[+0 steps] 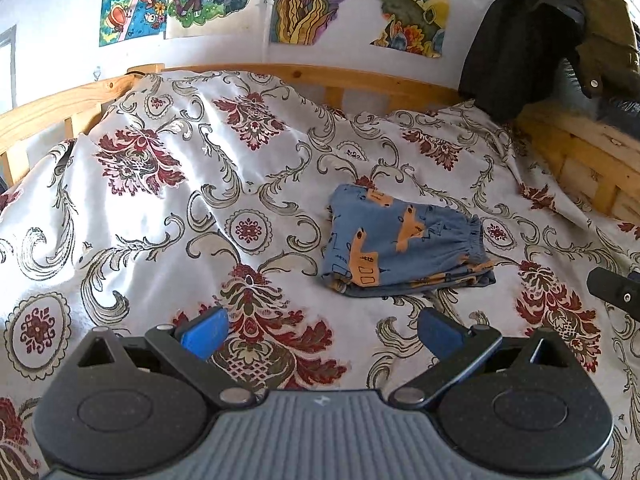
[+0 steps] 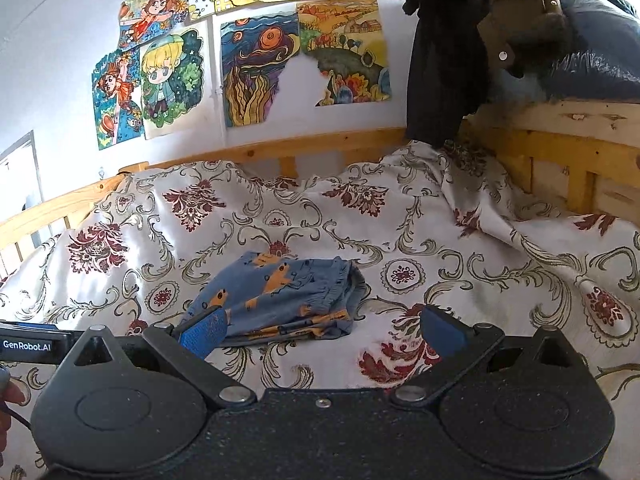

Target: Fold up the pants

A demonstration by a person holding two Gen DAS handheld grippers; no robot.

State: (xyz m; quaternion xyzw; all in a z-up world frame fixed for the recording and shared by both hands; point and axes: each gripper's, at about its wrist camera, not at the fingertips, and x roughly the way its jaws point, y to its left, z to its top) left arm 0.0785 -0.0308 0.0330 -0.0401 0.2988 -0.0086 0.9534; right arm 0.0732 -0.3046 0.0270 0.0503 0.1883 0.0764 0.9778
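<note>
The pants [image 1: 406,246] sit folded into a compact blue bundle on the bedspread [image 1: 160,200], right of centre in the left wrist view. The left tool [image 1: 322,334] hangs at the bottom of the frame, jaws spread wide, gripping nothing, the bundle lying beyond it and apart. The right tool [image 2: 322,332] is wide open too, its left finger [image 2: 204,334] overlapping the bundle's near edge; contact unclear.

Blue pants [image 1: 404,248], orange print; white bedspread [image 1: 168,184], maroon florals.
</note>
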